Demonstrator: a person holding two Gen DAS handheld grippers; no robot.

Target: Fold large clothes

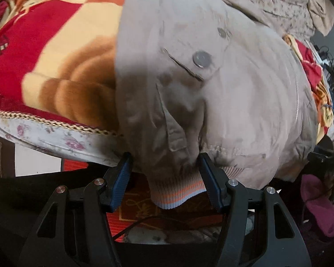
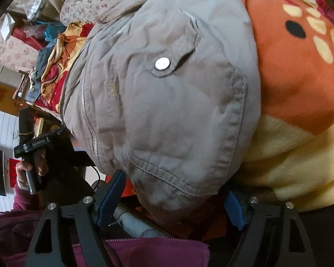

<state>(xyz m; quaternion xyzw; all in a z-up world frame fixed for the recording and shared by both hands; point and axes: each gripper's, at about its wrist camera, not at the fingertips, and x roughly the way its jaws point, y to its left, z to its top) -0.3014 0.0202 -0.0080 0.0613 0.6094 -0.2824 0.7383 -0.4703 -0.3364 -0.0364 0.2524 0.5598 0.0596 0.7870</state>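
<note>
Jacket (image 1: 211, 89) fabric, beige and padded, was spread over a blanket (image 1: 55, 55) of red, orange and yellow, its hem hanging past the near edge of the bed. In the left wrist view, the left gripper (image 1: 164, 178) was seen at the hem with its jaws apart; the striped ribbed cuff (image 1: 176, 191) hung between the blue pads (image 1: 208, 178), the right pad touching cloth and the left one clear of it, so no grip was shown. In the right wrist view, the right gripper (image 2: 173, 198) was held at another part of the hem, jaws wide and not pressed on the fabric lying between them. A snap button (image 2: 162, 63) and a zipper (image 2: 86, 102) were visible on the jacket. Beyond it, at left in that view, a hand (image 2: 31, 169) was wrapped around the other gripper's handle.
</note>
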